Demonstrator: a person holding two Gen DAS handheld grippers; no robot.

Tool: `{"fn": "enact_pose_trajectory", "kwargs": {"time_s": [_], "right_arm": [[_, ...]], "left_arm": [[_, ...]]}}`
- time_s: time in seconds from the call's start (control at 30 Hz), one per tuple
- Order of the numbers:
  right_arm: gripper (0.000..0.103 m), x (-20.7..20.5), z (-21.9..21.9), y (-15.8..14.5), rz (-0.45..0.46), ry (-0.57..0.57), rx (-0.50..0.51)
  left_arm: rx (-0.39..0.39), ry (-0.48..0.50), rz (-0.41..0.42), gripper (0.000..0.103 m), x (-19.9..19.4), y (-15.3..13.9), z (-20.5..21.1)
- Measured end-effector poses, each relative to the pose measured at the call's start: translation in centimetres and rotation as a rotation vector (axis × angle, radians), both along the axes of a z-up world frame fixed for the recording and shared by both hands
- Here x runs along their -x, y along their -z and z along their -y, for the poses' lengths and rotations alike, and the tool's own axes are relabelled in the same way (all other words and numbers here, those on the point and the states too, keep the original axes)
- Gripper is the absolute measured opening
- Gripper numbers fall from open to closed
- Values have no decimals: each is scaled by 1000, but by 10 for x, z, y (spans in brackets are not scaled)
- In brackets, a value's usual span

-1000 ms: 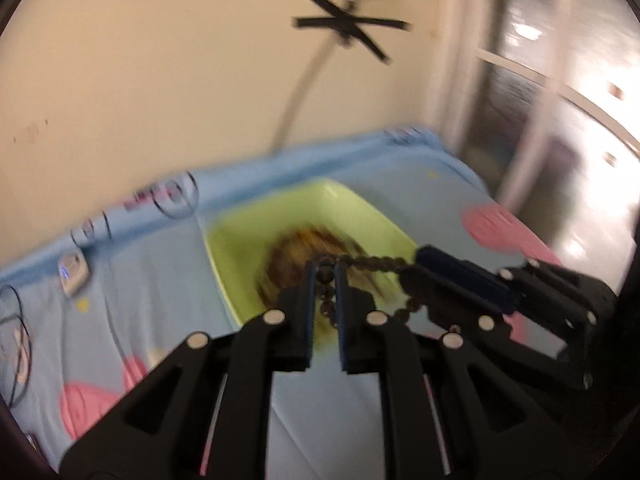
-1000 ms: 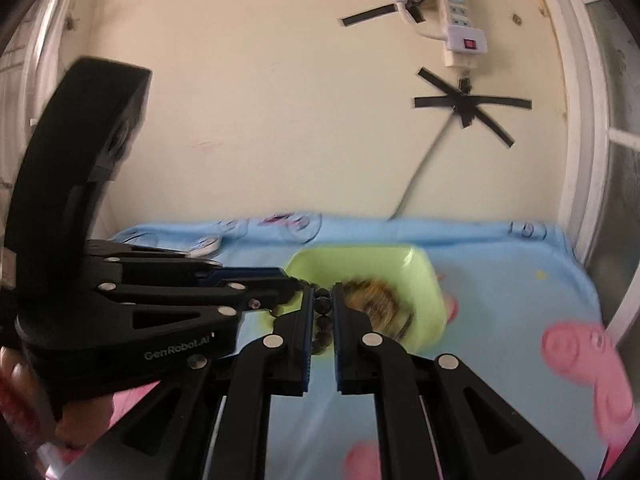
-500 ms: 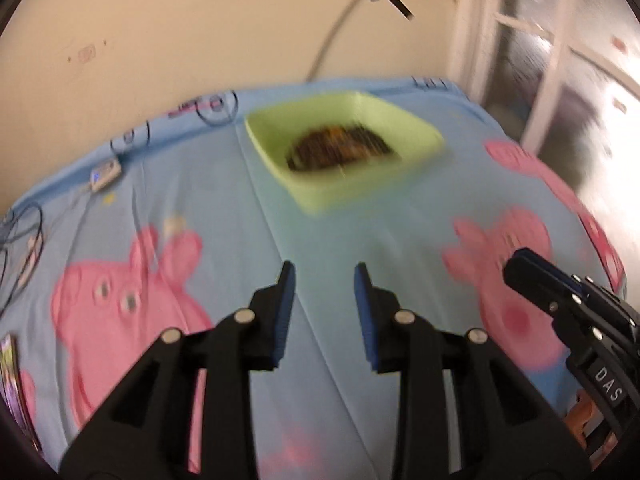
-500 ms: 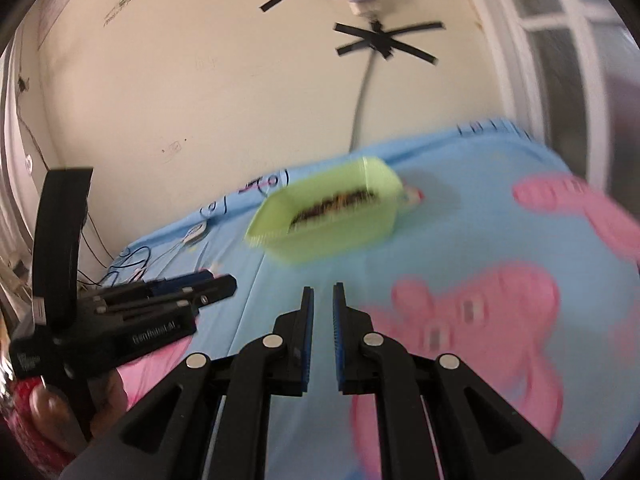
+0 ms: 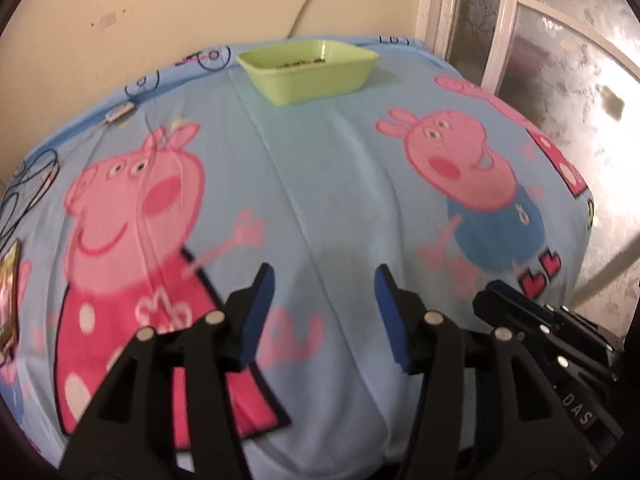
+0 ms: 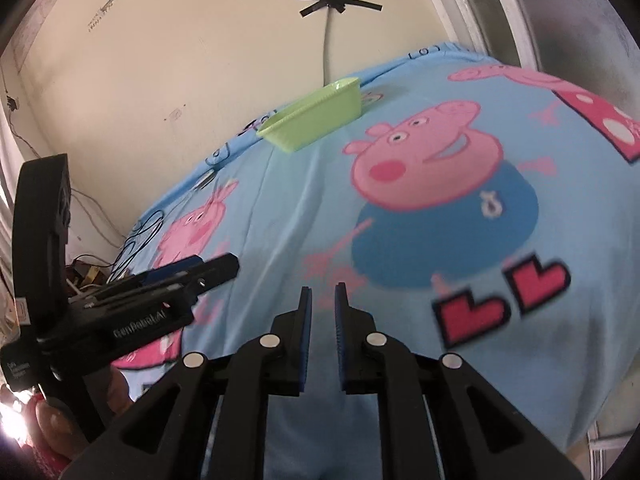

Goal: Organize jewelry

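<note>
The green tray (image 5: 308,76) stands at the far edge of the cartoon-pig blanket (image 5: 320,184), close under the cream wall, and it serves as the marker for everything else. Inside it, a dark heap of jewelry (image 5: 298,65) shows just above the near rim in the left wrist view; the pieces are too small to tell apart. In the right wrist view the tray's (image 6: 316,122) wall hides its contents.

Both claws hang well back from the tray, over the near part of the blanket. The left gripper (image 5: 324,300) is released, its blue pads spread wide with nothing between them. The right gripper (image 6: 320,308) has its pads drawn close with a narrow gap, also grasping nothing.

No loose jewelry shows on the blanket between the tray and the grippers, so the gathering looks finished or nearly so.
</note>
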State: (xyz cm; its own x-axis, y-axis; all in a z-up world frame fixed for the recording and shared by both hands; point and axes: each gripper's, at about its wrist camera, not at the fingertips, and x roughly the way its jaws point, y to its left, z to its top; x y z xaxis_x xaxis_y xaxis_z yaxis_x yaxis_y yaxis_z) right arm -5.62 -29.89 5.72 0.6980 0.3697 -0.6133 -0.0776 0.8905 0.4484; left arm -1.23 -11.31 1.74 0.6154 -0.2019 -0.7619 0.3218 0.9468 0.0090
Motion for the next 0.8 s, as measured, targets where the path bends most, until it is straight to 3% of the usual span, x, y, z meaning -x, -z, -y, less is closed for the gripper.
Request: {"fn": "enact_pose_trajectory", "kwargs": {"time_s": [0.2,0.27,0.4,0.47,0.6,0.63,0.7,0.8], "right_arm": [[0,18,-11,-9,11,-17,2],[7,22,-13,-11,17,-15,6],[11,19,-15,-11,12,-20,11],[12,18,-16,-10,3,-21,13],[16,14,-15,-6,-17,-18,12],[18,13,-15,-5,-20,-17,11],[24,13,-14,-3,-27,-15,10],[29,13,-15,-2,-27,-16,11]], "left_arm": [[-20,-32,0,51,22,3,-9],[-23,-46,0,62,25,3,-11],[-38,-61,32,67,31,1,-15],[-47,-70,51,80,32,0,-16],[-52,-92,80,90,32,-2,-20],[-72,-118,91,97,32,-3,-21],[-105,-143,107,97,31,-4,-22],[-96,-135,101,97,31,-3,-23]]}}
